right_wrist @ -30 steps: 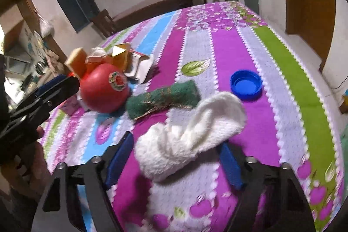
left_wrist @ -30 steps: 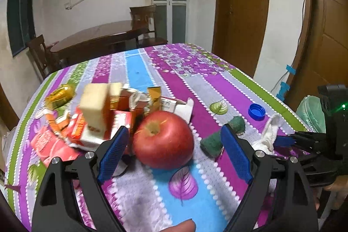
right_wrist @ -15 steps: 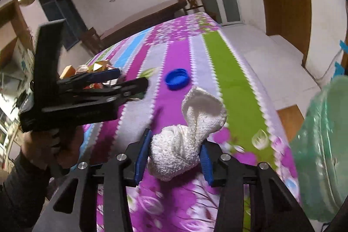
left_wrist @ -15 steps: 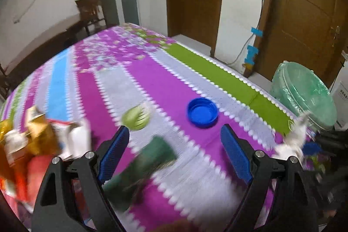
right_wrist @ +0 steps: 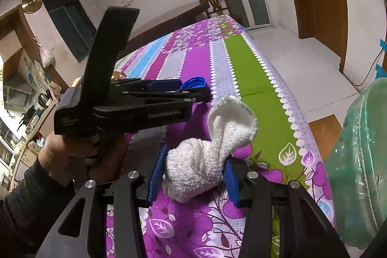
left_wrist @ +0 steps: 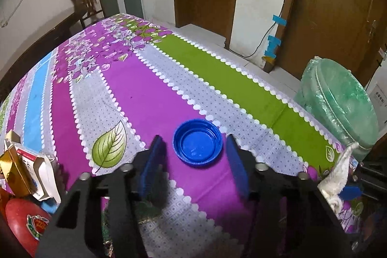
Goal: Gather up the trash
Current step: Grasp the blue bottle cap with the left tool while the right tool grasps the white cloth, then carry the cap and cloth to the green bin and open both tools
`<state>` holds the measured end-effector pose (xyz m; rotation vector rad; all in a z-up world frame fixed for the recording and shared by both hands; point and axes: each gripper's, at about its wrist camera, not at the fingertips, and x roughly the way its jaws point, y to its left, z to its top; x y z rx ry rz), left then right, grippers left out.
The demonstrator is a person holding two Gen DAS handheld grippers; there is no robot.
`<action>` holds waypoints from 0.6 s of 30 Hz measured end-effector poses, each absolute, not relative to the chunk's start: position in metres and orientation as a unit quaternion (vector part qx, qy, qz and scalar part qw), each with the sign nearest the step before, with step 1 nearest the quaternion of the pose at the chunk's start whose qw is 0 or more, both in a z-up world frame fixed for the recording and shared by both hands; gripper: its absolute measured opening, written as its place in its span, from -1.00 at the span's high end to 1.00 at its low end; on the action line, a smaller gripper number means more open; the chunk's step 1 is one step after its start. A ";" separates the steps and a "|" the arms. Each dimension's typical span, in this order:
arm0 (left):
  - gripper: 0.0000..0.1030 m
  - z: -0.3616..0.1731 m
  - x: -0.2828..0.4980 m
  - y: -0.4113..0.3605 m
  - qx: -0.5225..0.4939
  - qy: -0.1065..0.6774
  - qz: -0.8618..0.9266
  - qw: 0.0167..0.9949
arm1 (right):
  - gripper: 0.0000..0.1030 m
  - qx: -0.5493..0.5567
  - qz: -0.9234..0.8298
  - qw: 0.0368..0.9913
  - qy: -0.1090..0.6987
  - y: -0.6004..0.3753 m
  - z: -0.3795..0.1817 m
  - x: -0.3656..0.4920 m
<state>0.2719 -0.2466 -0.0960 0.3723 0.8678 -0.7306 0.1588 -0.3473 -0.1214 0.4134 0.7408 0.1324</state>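
A blue bottle cap (left_wrist: 197, 142) lies open side up on the striped tablecloth, between the blue pads of my left gripper (left_wrist: 197, 158), which is open around it, pads apart from its rim. The cap (right_wrist: 193, 83) also shows beyond the left gripper in the right wrist view. My right gripper (right_wrist: 192, 179) is shut on a crumpled white cloth (right_wrist: 208, 154), held above the table's right edge. The cloth (left_wrist: 338, 173) also shows at the right in the left wrist view. A green-bagged trash bin (left_wrist: 338, 108) stands beside the table, right of my right gripper (right_wrist: 362, 151).
A red apple (left_wrist: 23, 221) and several wrappers and small cartons (left_wrist: 29, 173) lie at the left. A green scrub pad (left_wrist: 145, 209) lies under the left gripper. Wooden doors (left_wrist: 338, 4), a chair (left_wrist: 87, 1) and a second table stand behind.
My left gripper swung right from the apple to the blue cap and narrowed around it. My right gripper closed on the white cloth, lifted it and carried it toward the bin.
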 end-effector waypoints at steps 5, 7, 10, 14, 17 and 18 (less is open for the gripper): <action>0.27 -0.092 0.270 -0.238 0.159 0.403 -0.331 0.838 | 0.14 0.183 0.057 0.918 0.348 -0.340 -0.117 0.151; 0.27 -0.086 0.261 -0.224 0.146 0.389 -0.314 0.854 | 0.15 0.163 0.045 0.926 0.337 -0.335 -0.112 0.146; 0.27 -0.073 0.242 -0.203 0.134 0.362 -0.291 0.875 | 0.15 0.128 0.032 0.940 0.314 -0.324 -0.096 0.137; 0.27 -0.049 0.202 -0.168 0.115 0.312 -0.254 0.908 | 0.15 0.071 0.024 0.959 0.274 -0.300 -0.068 0.122; 0.27 -0.026 0.169 -0.144 0.096 0.271 -0.229 0.930 | 0.15 0.030 0.018 0.970 0.239 -0.281 -0.045 0.108; 0.27 -0.020 0.162 -0.140 0.090 0.262 -0.222 0.935 | 0.15 0.018 0.015 0.974 0.226 -0.274 -0.037 0.102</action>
